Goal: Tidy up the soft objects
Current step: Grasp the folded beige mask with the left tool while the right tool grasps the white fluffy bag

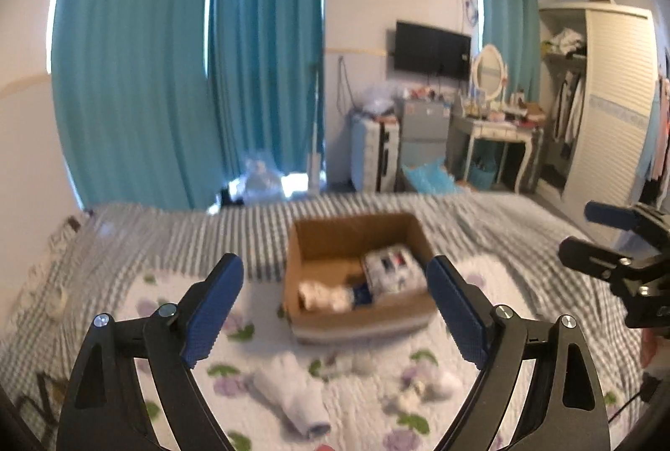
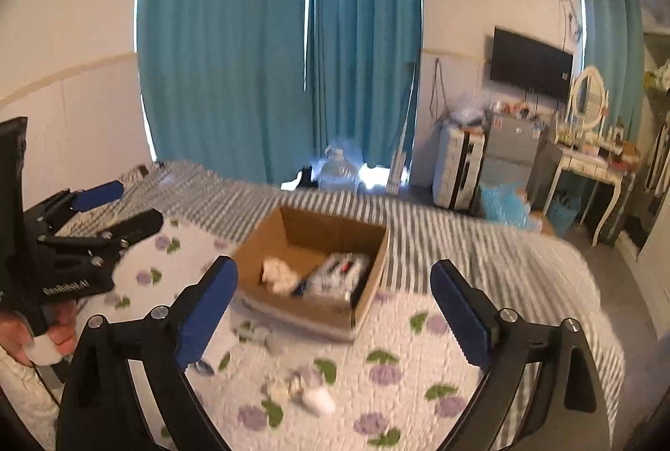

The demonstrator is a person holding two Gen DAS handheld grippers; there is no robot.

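A brown cardboard box (image 1: 356, 237) (image 2: 310, 229) stands open on the bed and holds a white soft bundle (image 1: 322, 294) (image 2: 278, 273) beside a white, blue and red patterned item (image 1: 391, 269) (image 2: 339, 273). On the floral quilt in front of it lie a rolled white sock (image 1: 293, 396) and small white soft pieces (image 1: 437, 384) (image 2: 318, 400). My left gripper (image 1: 335, 266) (image 2: 132, 206) hovers open above the quilt, short of the box, with nothing between its blue pads. My right gripper (image 2: 335, 266) (image 1: 603, 231) is open and empty too, to the right of the left one.
The bed carries a grey striped cover (image 1: 259, 225) under the floral quilt (image 2: 418, 359). Teal curtains (image 1: 167, 74) hang behind it. A suitcase (image 2: 456, 170), small fridge (image 2: 515, 145), dressing table (image 2: 594, 166) and wardrobe (image 1: 615, 95) stand at the right. A hand (image 2: 25, 333) holds the left gripper.
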